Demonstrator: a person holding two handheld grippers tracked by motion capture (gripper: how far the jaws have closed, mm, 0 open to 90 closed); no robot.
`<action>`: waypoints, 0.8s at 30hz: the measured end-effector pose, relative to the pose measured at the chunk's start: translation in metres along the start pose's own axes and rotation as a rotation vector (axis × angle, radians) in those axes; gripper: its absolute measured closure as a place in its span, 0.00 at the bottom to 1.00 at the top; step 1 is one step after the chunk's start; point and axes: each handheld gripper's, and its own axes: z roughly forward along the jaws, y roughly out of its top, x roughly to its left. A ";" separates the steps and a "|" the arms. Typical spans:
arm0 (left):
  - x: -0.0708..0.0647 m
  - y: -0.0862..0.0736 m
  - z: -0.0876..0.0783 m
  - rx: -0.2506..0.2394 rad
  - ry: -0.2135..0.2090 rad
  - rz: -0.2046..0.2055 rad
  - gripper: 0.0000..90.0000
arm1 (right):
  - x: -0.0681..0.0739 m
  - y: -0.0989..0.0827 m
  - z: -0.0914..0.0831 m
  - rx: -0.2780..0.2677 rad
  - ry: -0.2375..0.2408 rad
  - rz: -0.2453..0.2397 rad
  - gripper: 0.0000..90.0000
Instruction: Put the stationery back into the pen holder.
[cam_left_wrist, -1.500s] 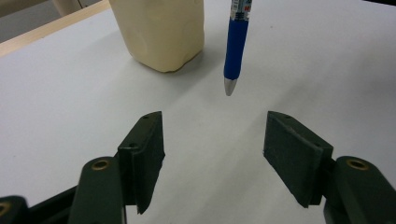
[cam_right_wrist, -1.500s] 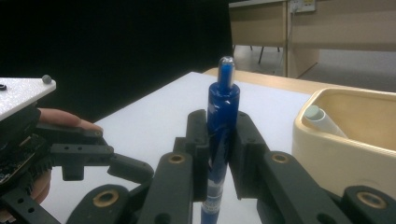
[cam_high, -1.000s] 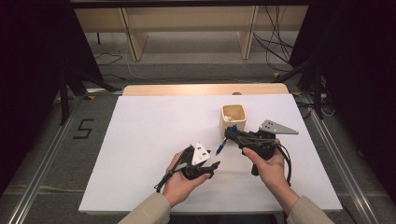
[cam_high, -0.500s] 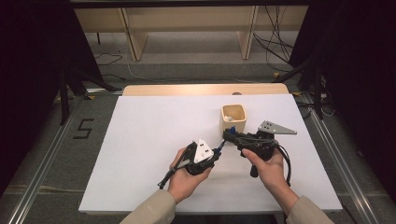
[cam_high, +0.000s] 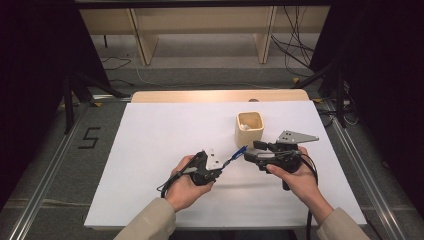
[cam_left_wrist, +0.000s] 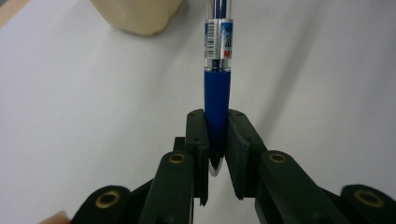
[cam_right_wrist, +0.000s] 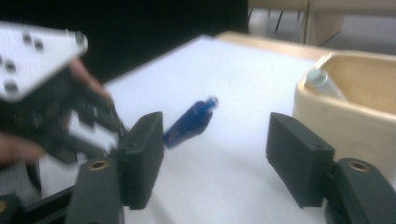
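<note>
One blue pen (cam_left_wrist: 217, 100), clamped at its tip end in the left gripper (cam_high: 220, 170), above the white table (cam_high: 150, 150). One right gripper (cam_high: 250, 152), jaws just opened wide, nothing between. One beige cup (cam_high: 249, 129), just beside.

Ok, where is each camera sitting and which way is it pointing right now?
High view: above the person's side, looking forward and down on the white table; both forearms and hands show, left claw and right claw.
Left gripper view: rides the left claw, looking along its jaws, shut on the blue pen.
Right gripper view: rides the right claw, jaws apart, facing the other hand.
Shared: pen and beige cup.
</note>
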 end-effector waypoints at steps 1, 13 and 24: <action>0.001 0.000 -0.001 0.032 -0.003 0.032 0.89 | -0.001 -0.001 -0.001 0.030 0.014 -0.021 0.37; -0.010 0.010 -0.003 0.304 -0.061 0.303 0.89 | 0.015 -0.013 0.009 0.301 0.100 -0.260 0.35; -0.018 0.018 0.002 0.378 -0.143 0.336 0.89 | 0.032 -0.019 0.021 0.386 0.207 -0.357 0.45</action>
